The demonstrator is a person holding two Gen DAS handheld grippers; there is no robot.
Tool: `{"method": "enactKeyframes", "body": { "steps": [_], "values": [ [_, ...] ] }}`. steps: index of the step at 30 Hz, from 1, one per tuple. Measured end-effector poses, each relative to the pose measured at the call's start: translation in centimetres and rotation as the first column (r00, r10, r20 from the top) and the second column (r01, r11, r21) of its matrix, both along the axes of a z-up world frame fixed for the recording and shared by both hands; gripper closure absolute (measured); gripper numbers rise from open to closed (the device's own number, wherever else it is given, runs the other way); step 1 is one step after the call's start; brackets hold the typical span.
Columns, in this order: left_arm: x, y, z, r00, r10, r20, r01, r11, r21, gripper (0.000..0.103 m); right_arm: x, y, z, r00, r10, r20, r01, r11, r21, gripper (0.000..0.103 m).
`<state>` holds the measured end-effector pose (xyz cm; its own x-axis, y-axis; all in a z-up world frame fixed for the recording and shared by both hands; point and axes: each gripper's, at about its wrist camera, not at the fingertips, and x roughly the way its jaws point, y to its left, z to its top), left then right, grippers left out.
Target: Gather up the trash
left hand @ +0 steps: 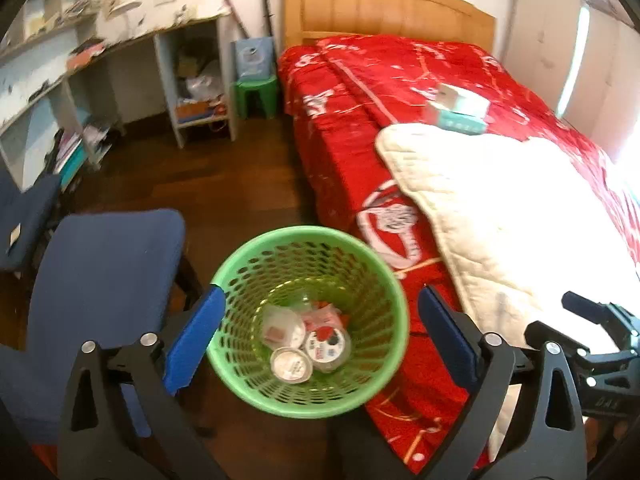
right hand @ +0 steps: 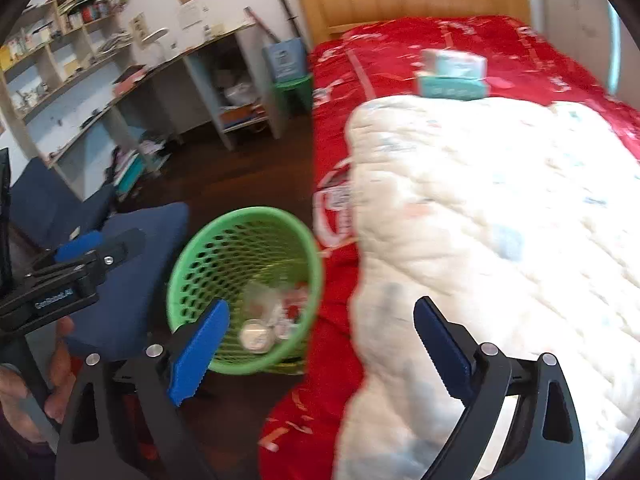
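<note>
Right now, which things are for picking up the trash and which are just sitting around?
For the job:
- green basket
- trash in it: round lidded tubs and wrappers
- left gripper, open
- right gripper, open

Just sitting around:
- red bed cover
- white quilt
- teal boxes
- blue chair
- green stool

A green plastic basket [left hand: 256, 380] with perforated walls stands upright on the dark wooden floor, just beside the edge of the bed and next to a blue chair. At its bottom lies the collected trash: a round lidded cup with a white top [left hand: 291, 365], a round container with a red and white label [left hand: 326, 347], a clear plastic lid [left hand: 280, 326] and a red and white wrapper [left hand: 322, 318], all touching one another.
</note>
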<state>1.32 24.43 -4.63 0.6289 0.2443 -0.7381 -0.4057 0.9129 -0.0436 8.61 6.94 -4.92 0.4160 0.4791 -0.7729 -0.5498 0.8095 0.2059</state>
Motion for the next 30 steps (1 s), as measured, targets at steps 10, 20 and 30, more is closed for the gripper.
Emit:
{"method": "enactKeyframes", "body": {
  "steps": [10,20,30],
  "values": [
    [0.6,-7.3,2.1,0.991,-0.129,0.047,0.128,0.991,0.031,0.006,-1.6,-8.3,2.4,0.980,-0.171,0.097,0.177,0.983,-0.049,0.008],
    [0.8,-13.6,2.4,0.969,-0.244,0.046,0.241,0.969,0.053,0.006,-4.2,-14.9,4.4,0.931,-0.325,0.164,0.335,0.942,-0.035,0.007],
    [0.7,-17.1,2.8,0.953,-0.299,0.048,0.294,0.952,0.079,0.006,-5.8,-18.8,5.3,0.898,-0.396,0.191,0.407,0.913,-0.018,0.007]
  ]
}}
